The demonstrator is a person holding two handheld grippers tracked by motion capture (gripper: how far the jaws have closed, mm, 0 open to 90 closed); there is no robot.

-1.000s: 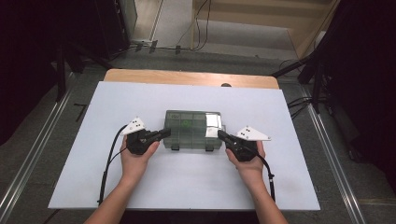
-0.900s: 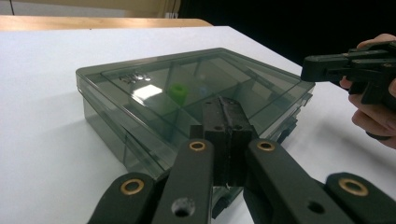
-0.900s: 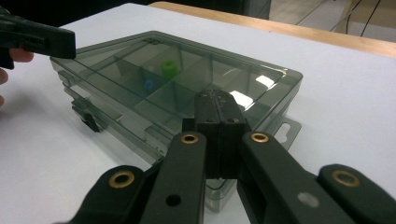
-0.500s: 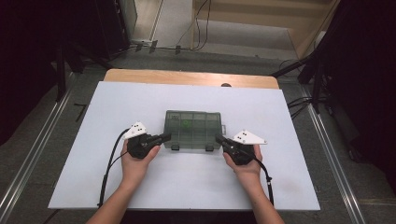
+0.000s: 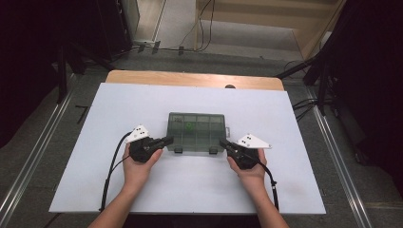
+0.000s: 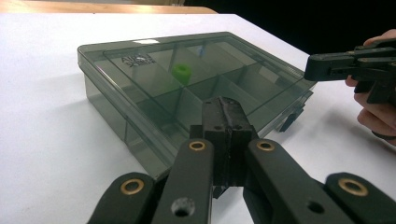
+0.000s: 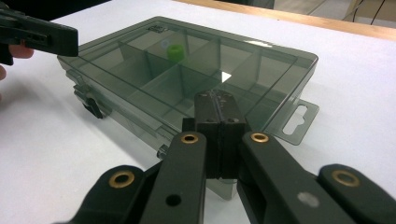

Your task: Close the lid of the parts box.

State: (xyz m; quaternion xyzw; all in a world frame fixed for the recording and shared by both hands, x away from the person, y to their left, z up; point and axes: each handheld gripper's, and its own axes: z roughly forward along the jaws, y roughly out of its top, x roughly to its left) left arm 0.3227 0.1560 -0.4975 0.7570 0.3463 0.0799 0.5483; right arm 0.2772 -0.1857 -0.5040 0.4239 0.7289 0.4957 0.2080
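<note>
I look down on a white tabletop (image 5: 190, 190) with a strip of bare wood (image 5: 190, 78) along its far edge. Grey floor surrounds it, metal rails run along both sides, cables trail across the floor beyond, and dark equipment stands at the far left and right.

A smoky, see-through box (image 5: 196, 132) lies flat near the middle of the tabletop, lid closed. Its long axis runs left to right across my view. Its two latches (image 5: 178, 150) face me on the near long side, and a hang tab (image 5: 227, 132) sticks out from its right short end. Dividers split it into compartments; a small green piece (image 5: 189, 126) sits in one in the far row, left of centre.

My left tool (image 5: 167, 140) has its jaws pressed together with nothing between them, its tip at the box's near left corner; I cannot tell whether it touches. My right tool (image 5: 223, 142) is likewise closed on nothing, its tip at the near right corner. A hand (image 5: 138, 166) grips each tool from the near side.
</note>
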